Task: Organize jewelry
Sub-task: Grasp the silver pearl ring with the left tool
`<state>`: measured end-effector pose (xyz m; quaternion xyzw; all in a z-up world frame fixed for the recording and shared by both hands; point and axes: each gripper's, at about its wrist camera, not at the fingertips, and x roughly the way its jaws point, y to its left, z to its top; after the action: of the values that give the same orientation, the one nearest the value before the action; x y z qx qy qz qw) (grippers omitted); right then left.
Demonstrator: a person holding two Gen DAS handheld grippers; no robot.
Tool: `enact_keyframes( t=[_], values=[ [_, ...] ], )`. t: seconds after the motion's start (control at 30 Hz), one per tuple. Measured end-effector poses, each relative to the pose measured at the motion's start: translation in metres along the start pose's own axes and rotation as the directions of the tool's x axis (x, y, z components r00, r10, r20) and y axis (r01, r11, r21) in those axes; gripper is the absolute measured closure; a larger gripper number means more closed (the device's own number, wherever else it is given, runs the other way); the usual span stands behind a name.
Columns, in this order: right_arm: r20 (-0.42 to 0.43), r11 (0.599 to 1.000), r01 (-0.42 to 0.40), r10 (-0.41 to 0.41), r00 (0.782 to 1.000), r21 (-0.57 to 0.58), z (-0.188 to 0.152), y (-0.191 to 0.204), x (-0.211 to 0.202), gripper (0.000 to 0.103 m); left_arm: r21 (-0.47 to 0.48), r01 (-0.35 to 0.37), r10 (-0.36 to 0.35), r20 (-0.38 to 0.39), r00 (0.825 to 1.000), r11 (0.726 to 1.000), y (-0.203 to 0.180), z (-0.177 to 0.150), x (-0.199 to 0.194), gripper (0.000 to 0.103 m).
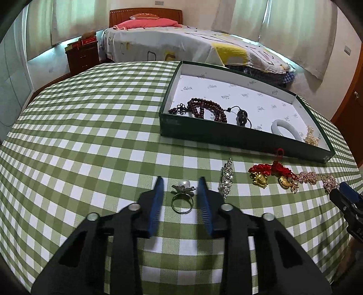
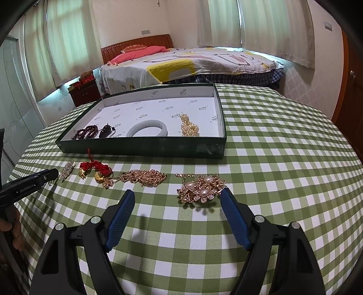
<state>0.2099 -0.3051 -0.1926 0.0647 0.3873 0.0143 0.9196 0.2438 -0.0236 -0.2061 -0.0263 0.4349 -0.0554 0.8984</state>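
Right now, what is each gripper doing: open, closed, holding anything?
Left gripper: open, straddling the pearl ring, pads not touching it.
Right gripper: open wide, empty, beside the pearl brooch.

Bench under green-and-white checked cloth (image 1: pixel 90 127). Behind it bed (image 2: pixel 204 63) with patterned white, yellow and grey cover. Pink pillow (image 1: pixel 147 23) at wooden headboard (image 1: pixel 145 13), smaller orange cushion (image 1: pixel 143 15) lies on top of pillow. Dark wooden nightstand (image 1: pixel 82 56) beside bed, red boxes (image 1: pixel 87 41) on top. Pale curtains (image 2: pixel 68 40) hang over windows.
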Motion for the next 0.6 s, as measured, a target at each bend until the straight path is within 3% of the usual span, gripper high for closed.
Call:
enact_keyframes(
  t=[0.6],
  values=[
    [-0.013, 0.999, 0.031, -0.030, 0.999, 0.039, 0.009, -0.013, 0.006, 0.029, 0.007, 0.008, -0.008, 0.052, 0.999, 1.000, 0.002, -0.001, -0.016, 0.082]
  ],
)
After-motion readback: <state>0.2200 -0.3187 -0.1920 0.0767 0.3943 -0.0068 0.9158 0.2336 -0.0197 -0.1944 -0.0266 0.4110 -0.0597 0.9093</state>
